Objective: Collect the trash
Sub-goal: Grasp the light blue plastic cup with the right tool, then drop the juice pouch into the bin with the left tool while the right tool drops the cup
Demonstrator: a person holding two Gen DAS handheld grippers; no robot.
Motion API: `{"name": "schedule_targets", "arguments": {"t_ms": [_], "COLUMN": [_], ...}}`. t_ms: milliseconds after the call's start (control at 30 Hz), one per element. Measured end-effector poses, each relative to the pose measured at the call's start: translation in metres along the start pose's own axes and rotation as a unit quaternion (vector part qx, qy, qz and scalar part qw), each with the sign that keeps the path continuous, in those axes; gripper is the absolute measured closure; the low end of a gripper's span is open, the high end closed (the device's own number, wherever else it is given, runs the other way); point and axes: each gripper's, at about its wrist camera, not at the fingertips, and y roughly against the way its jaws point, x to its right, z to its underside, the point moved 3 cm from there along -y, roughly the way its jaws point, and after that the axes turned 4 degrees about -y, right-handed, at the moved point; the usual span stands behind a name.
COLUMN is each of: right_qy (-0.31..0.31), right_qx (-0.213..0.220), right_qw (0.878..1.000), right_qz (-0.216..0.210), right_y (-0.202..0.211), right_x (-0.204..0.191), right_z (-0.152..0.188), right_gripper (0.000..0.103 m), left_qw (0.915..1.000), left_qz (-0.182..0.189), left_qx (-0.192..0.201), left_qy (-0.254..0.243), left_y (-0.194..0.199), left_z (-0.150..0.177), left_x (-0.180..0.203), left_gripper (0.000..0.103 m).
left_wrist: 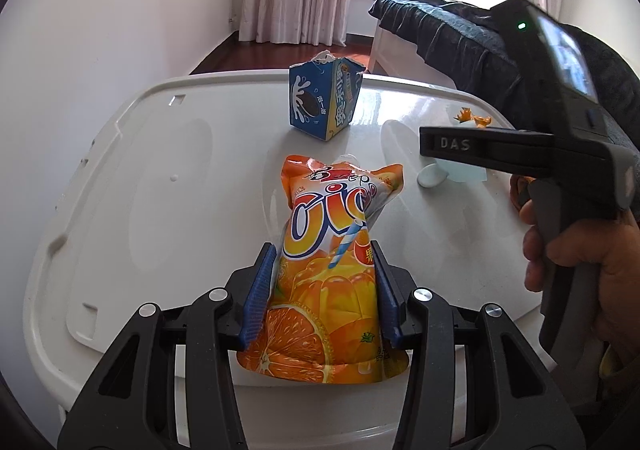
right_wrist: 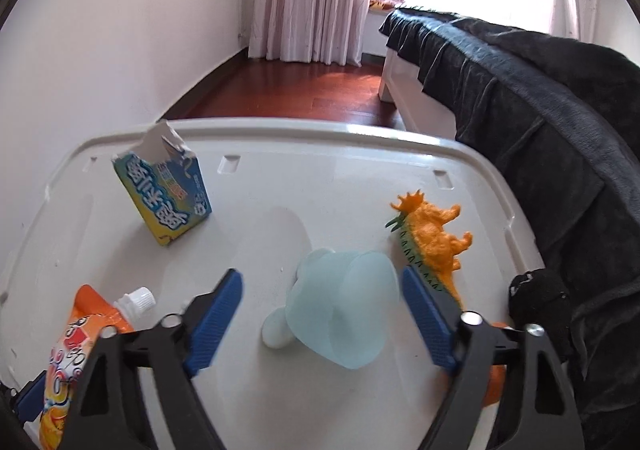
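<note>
Right wrist: orange dinosaur (right_wrist: 438,238) beside pale cup (right_wrist: 344,310); carton (right_wrist: 168,193) apart.

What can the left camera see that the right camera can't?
Only the left wrist view shows the right tool's body and the hand holding it, plus the whole front of the orange juice pouch, which the left tool pinches. Only the right wrist view shows the whole orange dinosaur toy and the pale blue cup lying between the open right tool's pads. Both show the torn blue carton, white table and dark blanket.
</note>
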Motion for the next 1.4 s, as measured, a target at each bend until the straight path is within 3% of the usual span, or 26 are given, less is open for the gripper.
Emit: {"name": "schedule_targets", "arguments": {"t_ms": [67,167,567,867,1133,1267,1400], "right_qy": [0.002,0.007,0.018,0.021,0.043,0.041,0.031], "right_qx": [-0.019,-0.014,0.022,0.074,0.089,0.062,0.01], "right_qw": [1.0,1.0,0.999,0.996,0.992,0.993,0.993], "right_qz": [-0.006,-0.009,-0.016,-0.038,-0.077,-0.095,-0.11], "right_y": [-0.009,-0.007,0.033,0.129,0.224,0.247,0.247], "right_x": [-0.001,-0.002,0.0,0.001,-0.014,-0.02,-0.024], "right_z": [0.004,0.01,0.008,0.013,0.072,0.121,0.171], "right_gripper": [0.075,0.086,0.09,0.09,0.09,0.09,0.09], "left_qw": [1.0,1.0,0.9999,0.9986,0.997,0.9981,0.9993], "left_qz": [0.001,0.001,-0.005,-0.008,-0.015,-0.014,-0.014], "left_qx": [-0.002,-0.002,0.013,0.052,0.076,0.059,0.031], "left_qy": [0.0,0.001,0.001,0.004,-0.006,-0.013,-0.017], "left_y": [-0.001,-0.002,0.009,0.072,0.15,0.173,0.18], "left_z": [0.001,0.001,0.0,-0.006,0.015,0.045,0.08], "left_x": [0.0,0.0,0.0,-0.004,-0.008,-0.008,-0.008], "left_gripper": [0.058,0.058,0.058,0.058,0.058,0.058,0.058]}}
